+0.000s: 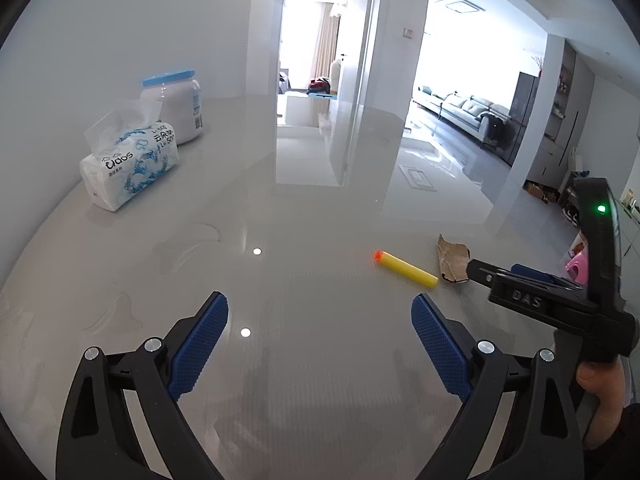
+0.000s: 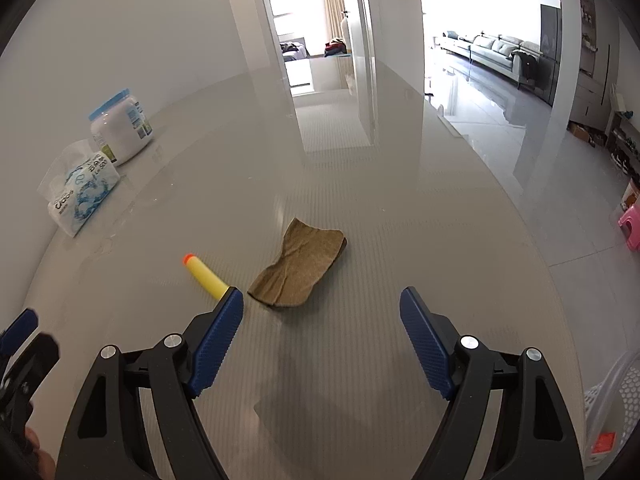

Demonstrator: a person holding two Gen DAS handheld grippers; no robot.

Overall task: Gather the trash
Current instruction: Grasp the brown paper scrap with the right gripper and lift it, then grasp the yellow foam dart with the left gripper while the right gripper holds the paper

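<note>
Glossy grey worktop (image 2: 360, 200) carries a crumpled brown paper scrap (image 2: 298, 274) just beside a yellow foam dart with an orange tip (image 2: 206, 274), both ahead of the wide-open, empty right gripper (image 2: 322, 312) and left gripper (image 1: 320, 316) fingers.

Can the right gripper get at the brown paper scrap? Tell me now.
Probably yes: the right gripper is open, the brown paper scrap lies just ahead on the bare table, and only the foam dart sits beside it.
</note>
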